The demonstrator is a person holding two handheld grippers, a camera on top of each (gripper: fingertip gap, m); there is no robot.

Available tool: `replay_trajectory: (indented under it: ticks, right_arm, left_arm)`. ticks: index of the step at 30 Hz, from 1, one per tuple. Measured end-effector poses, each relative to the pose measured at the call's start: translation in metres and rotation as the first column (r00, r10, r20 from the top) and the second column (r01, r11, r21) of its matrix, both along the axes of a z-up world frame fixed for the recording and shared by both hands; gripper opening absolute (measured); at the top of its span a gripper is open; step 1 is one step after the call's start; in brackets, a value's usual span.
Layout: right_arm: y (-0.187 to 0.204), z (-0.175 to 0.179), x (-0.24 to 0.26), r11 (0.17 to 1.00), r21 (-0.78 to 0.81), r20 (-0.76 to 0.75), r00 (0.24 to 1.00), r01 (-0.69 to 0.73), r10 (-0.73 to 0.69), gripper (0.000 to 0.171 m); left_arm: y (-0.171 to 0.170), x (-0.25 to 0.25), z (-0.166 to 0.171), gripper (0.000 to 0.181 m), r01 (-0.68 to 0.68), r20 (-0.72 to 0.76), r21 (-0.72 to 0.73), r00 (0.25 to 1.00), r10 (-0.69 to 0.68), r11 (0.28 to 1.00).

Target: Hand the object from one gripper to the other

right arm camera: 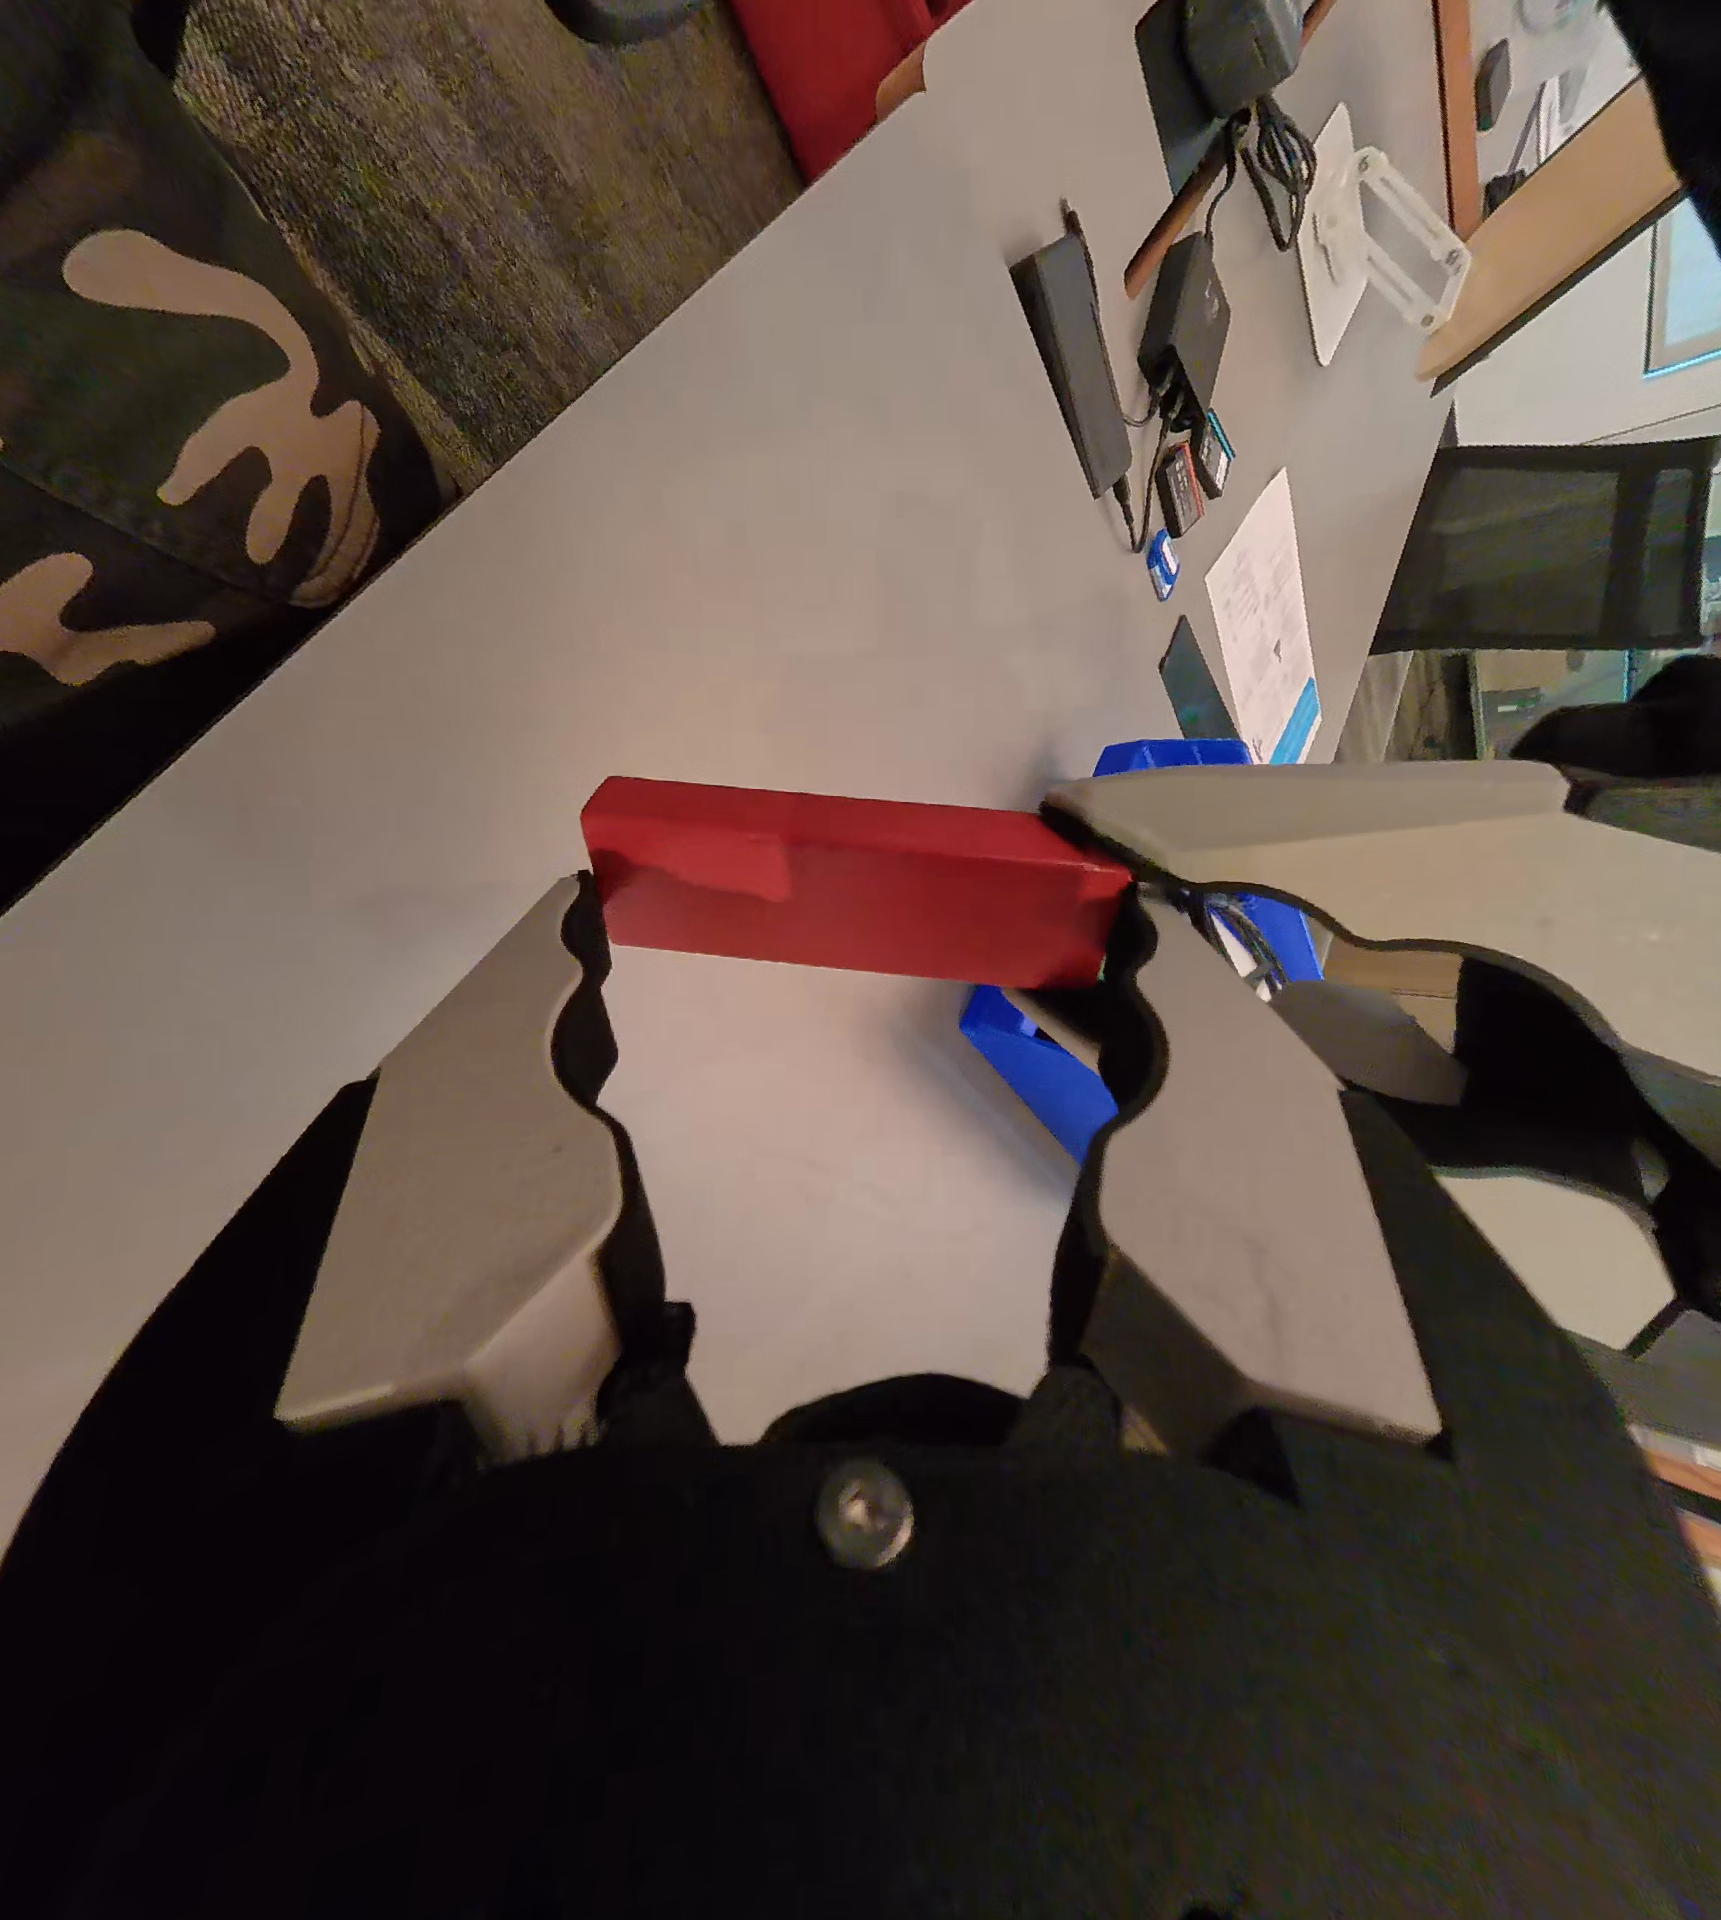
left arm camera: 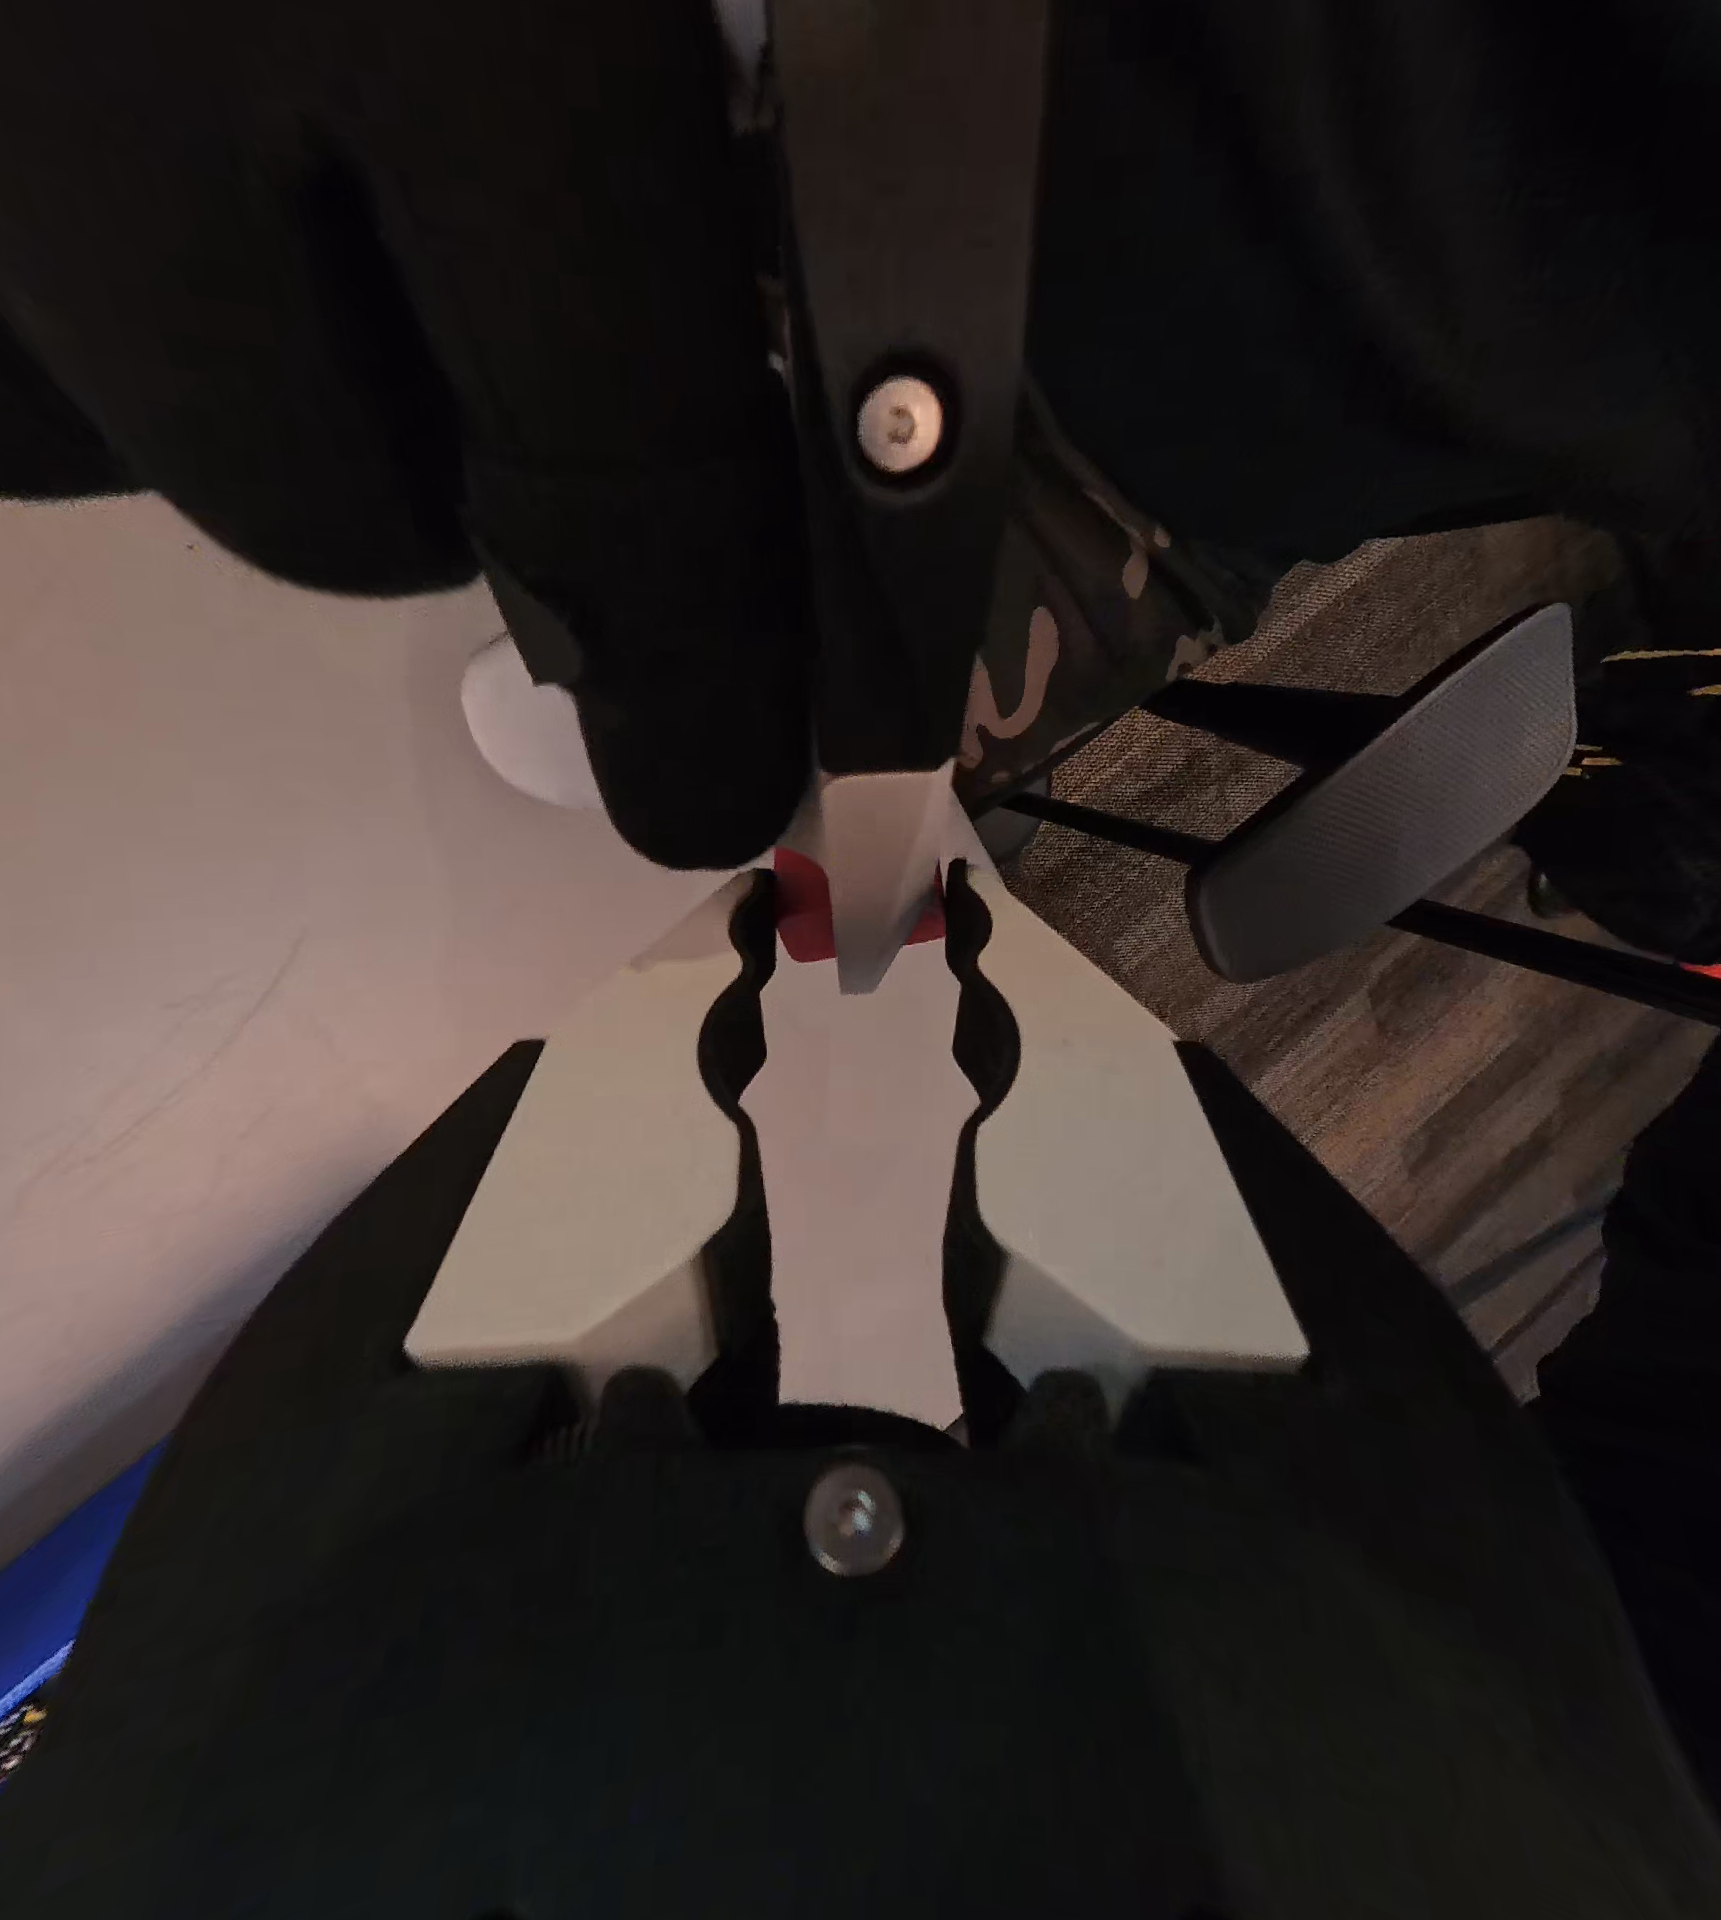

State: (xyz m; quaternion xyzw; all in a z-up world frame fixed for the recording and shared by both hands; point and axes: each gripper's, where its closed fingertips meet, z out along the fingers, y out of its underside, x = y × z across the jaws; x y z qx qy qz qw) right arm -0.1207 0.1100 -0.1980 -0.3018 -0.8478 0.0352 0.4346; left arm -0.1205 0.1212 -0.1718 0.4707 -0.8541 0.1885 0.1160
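Two grippers clamp one red block [right arm camera: 851, 894]: the right gripper [right arm camera: 856, 925] lengthwise, the left gripper [left arm camera: 851, 904] at its end. A blue bin [right arm camera: 1043, 1070] sits behind on the white table [right arm camera: 783, 520]; its contents are hidden.

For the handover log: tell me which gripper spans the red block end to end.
The right gripper: its fingertips sit at the red block's two ends. The left gripper only pinches one end.

One red block [right arm camera: 851, 894], two grippers — left [left arm camera: 854, 894], right [right arm camera: 856, 914] — one blue bin [right arm camera: 1043, 1070].
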Motion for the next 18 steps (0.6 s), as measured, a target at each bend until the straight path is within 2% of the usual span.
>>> replay_trajectory:
  ticks: [1,7,10,12,15,18]
  right_arm:
    - [0.000,0.001,0.000,1.000,-0.009,-0.006,1.000,-0.002,0.001,0.095]
    - [0.005,0.007,0.004,0.999,-0.050,-0.030,0.999,0.018,-0.020,0.094]
    - [0.011,0.022,0.010,0.994,-0.106,-0.100,0.994,0.022,-0.032,0.094]
    - [0.015,0.036,0.018,0.989,-0.146,-0.158,0.986,0.022,-0.045,0.094]
    - [0.024,0.064,0.036,0.973,-0.229,-0.284,0.957,-0.001,-0.065,0.094]
    - [0.033,0.099,0.058,0.948,-0.312,-0.441,0.893,-0.056,-0.092,0.094]
  left_arm:
    - [0.000,0.000,0.001,0.031,-0.002,0.003,-0.004,1.000,0.002,1.000]
    - [0.006,0.005,0.006,0.031,-0.021,0.039,0.029,0.999,0.019,0.999]
    - [0.021,0.021,0.014,0.056,-0.092,0.148,0.102,0.986,0.076,0.990]
    - [0.033,0.034,0.028,0.071,-0.145,0.271,0.145,0.957,0.101,0.979]
    - [0.052,0.054,0.062,0.082,-0.263,0.520,0.168,0.842,0.141,0.950]
    - [0.060,0.069,0.095,0.086,-0.365,0.744,0.131,0.651,0.152,0.922]
